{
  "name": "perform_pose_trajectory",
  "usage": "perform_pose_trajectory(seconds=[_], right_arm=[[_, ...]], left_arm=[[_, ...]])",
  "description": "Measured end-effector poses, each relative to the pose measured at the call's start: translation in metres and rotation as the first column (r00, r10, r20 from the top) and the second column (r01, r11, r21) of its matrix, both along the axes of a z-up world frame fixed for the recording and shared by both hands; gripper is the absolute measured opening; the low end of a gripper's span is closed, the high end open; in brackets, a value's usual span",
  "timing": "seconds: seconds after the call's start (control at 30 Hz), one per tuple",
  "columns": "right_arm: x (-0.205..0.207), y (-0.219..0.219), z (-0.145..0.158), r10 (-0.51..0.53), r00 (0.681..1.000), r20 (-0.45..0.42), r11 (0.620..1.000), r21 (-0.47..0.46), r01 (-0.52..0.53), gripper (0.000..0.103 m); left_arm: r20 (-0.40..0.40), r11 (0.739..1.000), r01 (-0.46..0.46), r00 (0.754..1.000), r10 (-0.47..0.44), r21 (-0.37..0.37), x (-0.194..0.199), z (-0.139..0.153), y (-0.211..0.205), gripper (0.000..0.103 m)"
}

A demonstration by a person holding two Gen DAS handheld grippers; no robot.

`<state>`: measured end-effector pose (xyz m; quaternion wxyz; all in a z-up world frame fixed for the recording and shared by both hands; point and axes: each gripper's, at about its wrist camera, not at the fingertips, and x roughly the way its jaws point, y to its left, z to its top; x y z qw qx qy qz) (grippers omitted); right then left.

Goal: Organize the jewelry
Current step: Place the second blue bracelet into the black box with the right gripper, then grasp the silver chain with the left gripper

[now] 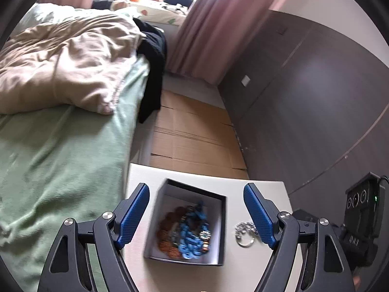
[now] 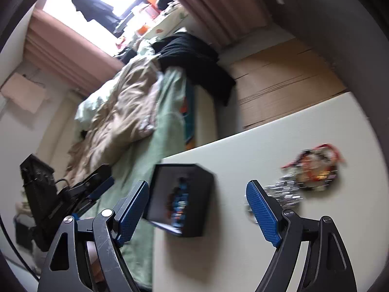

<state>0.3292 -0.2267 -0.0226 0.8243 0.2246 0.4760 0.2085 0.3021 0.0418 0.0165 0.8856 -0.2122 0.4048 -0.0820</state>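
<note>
At the left, a bed (image 1: 60, 146) with a green sheet runs along the left edge of the white table (image 1: 255, 189). The left gripper (image 1: 197, 216) hovers over the table's left part with its blue fingers (image 1: 132, 216) spread wide and nothing between the pads; beneath the gap sits the open black box (image 1: 218, 231), near the left edge. Blue and brown beaded jewelry (image 1: 187, 233) already lies heaped inside it. Just right of the box, loose on the tabletop, is a silver chain piece (image 1: 244, 233). Further right, the right gripper (image 2: 198, 209) is equally wide open and empty, poised above the table. Toward the right edge lies a red and dark beaded piece (image 2: 316, 168), touching or just beside the silver one; blur hides which. The step in hand seems to be the pause between placements. The next move likely calls for lowering one gripper onto the silver chain and pinching a thin, slippery tangle.
</note>
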Motion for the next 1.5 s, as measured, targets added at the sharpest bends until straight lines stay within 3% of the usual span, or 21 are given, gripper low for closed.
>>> perform_pose_trajectory(seconds=[0.2, 0.63, 0.87, 1.13, 1.3, 1.5], right_arm=[[-0.001, -0.042, -0.005, -0.082, 0.996, -0.023, 0.995, -0.056, 0.080, 0.083], [-0.003, -0.107, -0.018, -0.184, 0.978, -0.102, 0.982, -0.048, 0.180, 0.083], [-0.009, -0.137, -0.019, -0.221, 0.967, -0.123, 0.975, -0.027, 0.219, 0.083], [-0.013, -0.170, -0.019, -0.277, 0.951, -0.137, 0.960, -0.010, 0.278, 0.083], [-0.014, -0.179, -0.024, -0.291, 0.943, -0.159, 0.956, -0.017, 0.292, 0.083], [-0.013, -0.180, -0.030, -0.288, 0.938, -0.193, 0.957, -0.019, 0.290, 0.083]], left_arm=[[-0.002, 0.997, 0.073, 0.997, -0.072, 0.021, 0.001, -0.003, -0.034, 0.080], [-0.006, 0.960, 0.253, 0.967, -0.254, 0.120, 0.001, -0.016, -0.110, 0.080], [-0.029, 0.910, 0.368, 0.929, -0.369, 0.190, 0.001, -0.027, -0.152, 0.066], [-0.082, 0.835, 0.460, 0.885, -0.458, 0.301, 0.000, -0.045, -0.192, 0.065], [-0.133, 0.789, 0.504, 0.861, -0.491, 0.351, 0.007, -0.066, -0.212, 0.060], [-0.194, 0.756, 0.530, 0.847, -0.495, 0.384, 0.021, -0.092, -0.225, 0.059]])
